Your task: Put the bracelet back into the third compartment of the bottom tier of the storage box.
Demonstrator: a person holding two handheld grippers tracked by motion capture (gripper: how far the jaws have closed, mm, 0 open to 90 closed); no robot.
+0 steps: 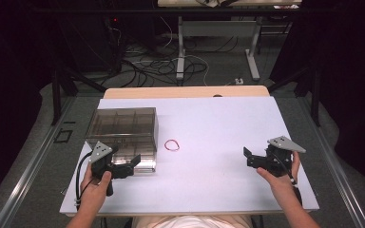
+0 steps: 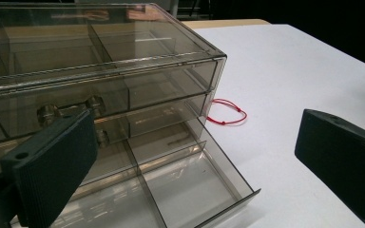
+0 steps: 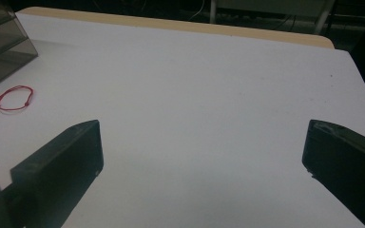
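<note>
A: High view. Left gripper (image 1: pixel 134 163) sits at about 7 o'clock on the white table (image 1: pixel 228 128), held in the person's left hand (image 1: pixel 96 183). Its tips are up against the near front of the smoky clear drawer box (image 1: pixel 122 124).

B: Jaws?

A: Spread wide, nothing between them. In the left gripper view the two black jaws stand far apart, and the bottom drawer (image 2: pixel 171 190) is pulled out below and between them. The pads touch nothing I can make out.

B: The drawer's contents?

A: Divided compartments, smoky plastic; I can't tell what, if anything, is inside. The upper drawers are pushed in.

B: Right side?

A: Right gripper (image 1: pixel 247 156) at about 4 o'clock, in the right hand (image 1: pixel 280 173), well apart from the box. Jaws at full spread, holding nothing, with bare table between them in the right gripper view.

B: The red loop?

A: Red string loop (image 1: pixel 172 145) lies flat on the table, near centre, just at 3 o'clock of the box's near right corner. Not touching the box, as far as the left gripper view shows. From the right gripper it lies off at 9 o'clock, well apart.
</note>
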